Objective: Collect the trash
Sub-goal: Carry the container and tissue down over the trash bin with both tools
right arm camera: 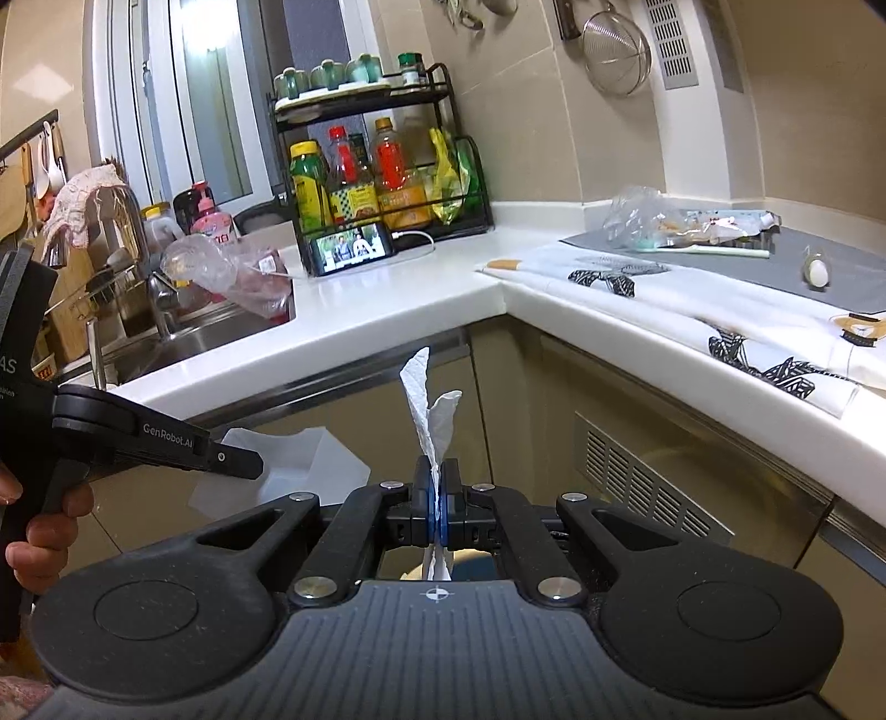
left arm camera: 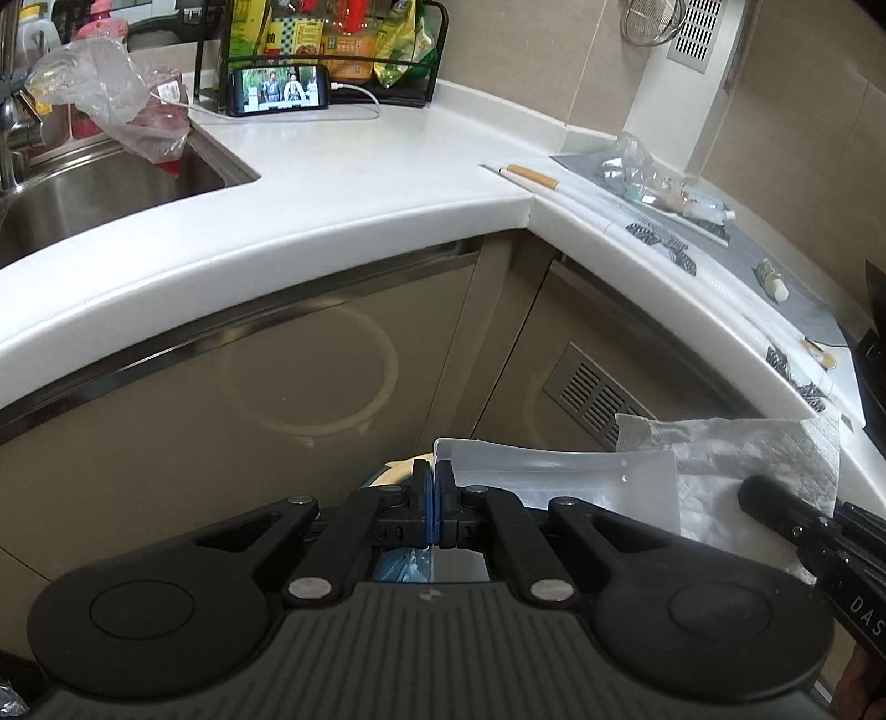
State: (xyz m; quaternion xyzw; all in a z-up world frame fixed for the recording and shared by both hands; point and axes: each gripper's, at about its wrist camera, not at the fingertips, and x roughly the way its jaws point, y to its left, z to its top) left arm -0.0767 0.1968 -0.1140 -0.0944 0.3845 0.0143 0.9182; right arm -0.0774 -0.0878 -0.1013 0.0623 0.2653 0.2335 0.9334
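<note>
Your right gripper (right arm camera: pixel 436 487) pinches a paper towel (right arm camera: pixel 432 412); your left gripper (left arm camera: pixel 431 487) clamps a clear plastic wrapper (left arm camera: pixel 554 476), both low in front of the surface (left arm camera: pixel 343 221), near the cabinet.

A white counter (right arm camera: pixel 387 299) wraps the corner, above beige cabinet doors (left arm camera: pixel 221 399) with a vent grille (right arm camera: pixel 637 482). A phone (right arm camera: pixel 354 249) plays video, propped against a black rack (right arm camera: pixel 382 166) of sauce bottles. A steel sink (left arm camera: pixel 99 194) lies left; a strainer (right arm camera: pixel 614 50) hangs on the tiled wall.
</note>
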